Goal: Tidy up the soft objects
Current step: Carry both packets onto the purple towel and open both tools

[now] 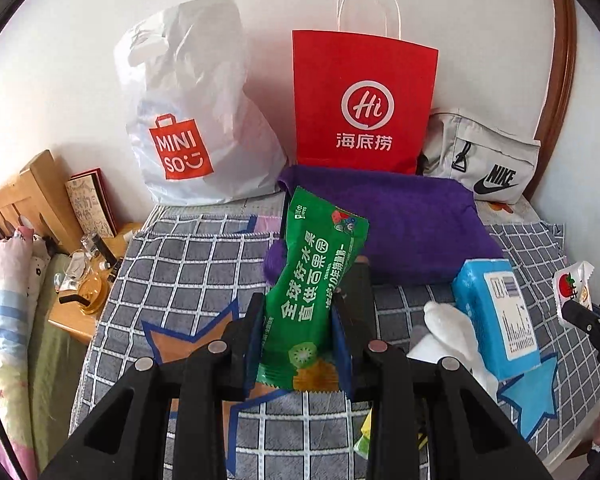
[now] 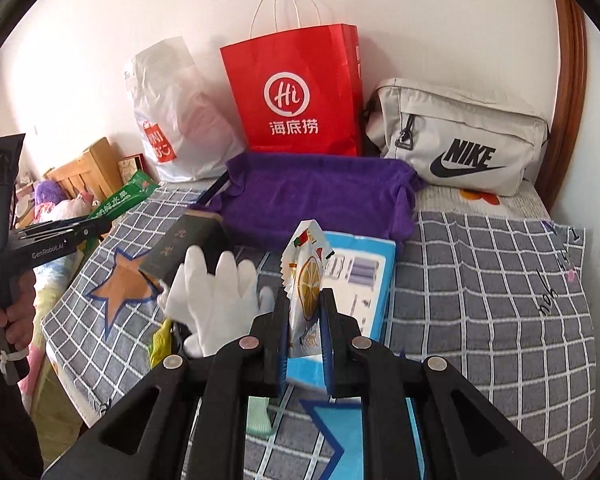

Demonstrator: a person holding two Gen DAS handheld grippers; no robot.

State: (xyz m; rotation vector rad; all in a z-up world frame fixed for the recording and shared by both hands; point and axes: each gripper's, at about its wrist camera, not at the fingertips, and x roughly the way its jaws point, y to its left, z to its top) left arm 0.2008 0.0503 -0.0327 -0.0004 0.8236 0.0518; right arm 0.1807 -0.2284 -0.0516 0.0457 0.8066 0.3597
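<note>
**Mei:** Left wrist view first. How is that tool sitting?

**Jon:** The left gripper (image 1: 298, 344) is raised above the checked blanket (image 1: 188, 272), its blue-padded jaws pinching a green snack packet (image 1: 312, 292) near its lower end. The packet leans up and to the left, white Chinese characters running along it, kiwi slices printed at the bottom.

**Mei:** And from the other side?

**Jon:** On the right wrist camera the left tool comes in level from the left edge, "GenRobot.AI" on its black body, a hand (image 2: 8, 316) wrapped around the grip below. The green packet (image 2: 126, 200) sticks out past its tips.

**Mei:** The right one?

**Jon:** The right gripper (image 2: 305, 332) is pressed onto a white sweet wrapper (image 2: 306, 280), held upright, with a lemon slice printed on it. It hangs over a blue tissue pack (image 2: 364, 276), just beside a white glove (image 2: 216, 300).

**Mei:** What is readable behind?

**Jon:** Against the wall: a white plastic bag (image 1: 188, 120) marked "MINISO", a red paper bag (image 1: 360, 100) with "Hi" in a circle and 海底捞, and a grey pouch (image 2: 460, 136) reading "NIKE". A purple cloth tray (image 2: 320, 196) lies in front of them.
</note>
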